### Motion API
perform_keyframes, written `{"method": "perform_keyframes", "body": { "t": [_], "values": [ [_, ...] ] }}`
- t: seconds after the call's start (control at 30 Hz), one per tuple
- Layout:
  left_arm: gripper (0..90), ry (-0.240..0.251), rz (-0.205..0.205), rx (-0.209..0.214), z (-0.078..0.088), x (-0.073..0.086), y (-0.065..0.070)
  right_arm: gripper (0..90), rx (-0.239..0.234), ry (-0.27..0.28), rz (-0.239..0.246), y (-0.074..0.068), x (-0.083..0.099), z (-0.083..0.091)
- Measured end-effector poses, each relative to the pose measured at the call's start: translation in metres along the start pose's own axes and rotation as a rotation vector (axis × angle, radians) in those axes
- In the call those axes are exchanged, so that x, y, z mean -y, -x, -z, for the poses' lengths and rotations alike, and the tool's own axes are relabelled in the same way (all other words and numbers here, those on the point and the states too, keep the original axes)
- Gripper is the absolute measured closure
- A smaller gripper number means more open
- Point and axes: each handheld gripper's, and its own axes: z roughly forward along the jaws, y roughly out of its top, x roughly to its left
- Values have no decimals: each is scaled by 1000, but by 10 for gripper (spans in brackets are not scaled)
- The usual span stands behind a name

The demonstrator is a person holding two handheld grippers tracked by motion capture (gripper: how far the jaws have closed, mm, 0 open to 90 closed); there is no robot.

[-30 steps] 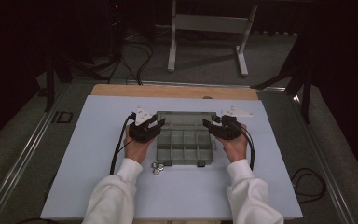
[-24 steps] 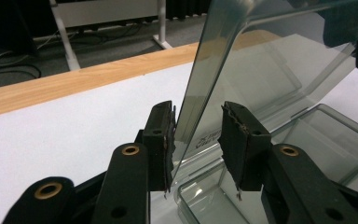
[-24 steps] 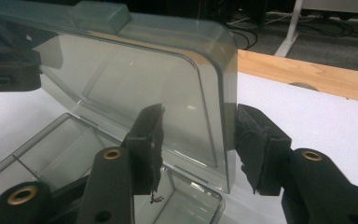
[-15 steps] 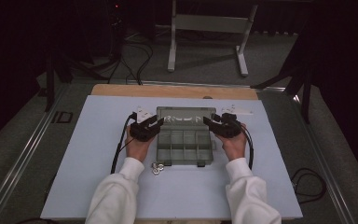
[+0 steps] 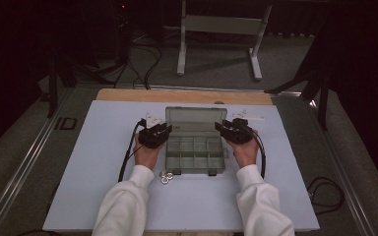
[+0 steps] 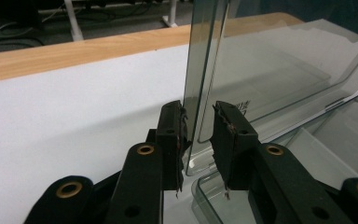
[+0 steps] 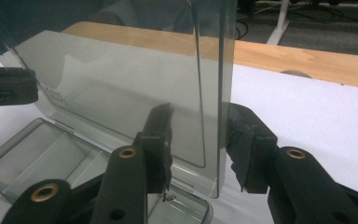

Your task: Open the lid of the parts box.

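Tongs on both sides have just been closing around the raised lid (image 5: 195, 119) of a smoky, see-through compartment box (image 5: 195, 155) that sits in the middle of the white bench (image 5: 93, 162). In the left gripper view, the left tongs (image 6: 199, 135) straddle the lid's side edge: the outer pad looks to be against the plastic, while a thin gap shows between the inner pad and the lid wall, so I read them as nearly closed but not yet clamped. In the right gripper view, the right tongs (image 7: 200, 144) also have the lid's opposite side edge between their pads, with visible space on both sides, so they are open around it.

Compared with a second ago, the high view shows the lid tipped up, standing close to upright behind the divided tray, and both hands have hardly shifted; the left tongs (image 5: 163, 131) and the right tongs (image 5: 225, 129) flank the hinge end of the box. What has changed is the narrowing of the jaws, which suggests the work now in hand is to take hold of the lid at both ends, either to steady it or to swing it. The tray's compartments look empty. Two small metal rings (image 5: 166, 177) lie on the bench just beside the box's near-left corner, untouched.
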Motion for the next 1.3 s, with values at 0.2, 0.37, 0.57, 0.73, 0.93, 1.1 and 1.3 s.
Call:
{"method": "perform_keyframes", "body": {
  "t": [0.2, 0.37, 0.57, 0.73, 0.93, 1.1, 1.3],
  "values": [
    [755, -18, 14, -4, -5, 2, -2, 635, 19, -39, -20, 3, 5, -9],
    [765, -28, 21, -5, -8, 4, -3, 654, 22, -56, -38, 5, 8, -13],
    [769, -47, 21, -18, -12, 7, -3, 653, 30, -90, -48, 6, 13, -19],
    [770, -77, 5, -24, -16, 10, -3, 657, 40, -115, -51, 6, 16, -23],
    [769, -77, 19, -23, -17, 11, -4, 670, 44, -152, -52, 9, 20, -27],
    [768, -80, 26, -25, -18, 11, -5, 661, 41, -146, -66, 10, 23, -29],
    [746, -80, 35, -25, -19, 11, -7, 622, 44, -147, -71, 11, 23, -29]
  ]
}}
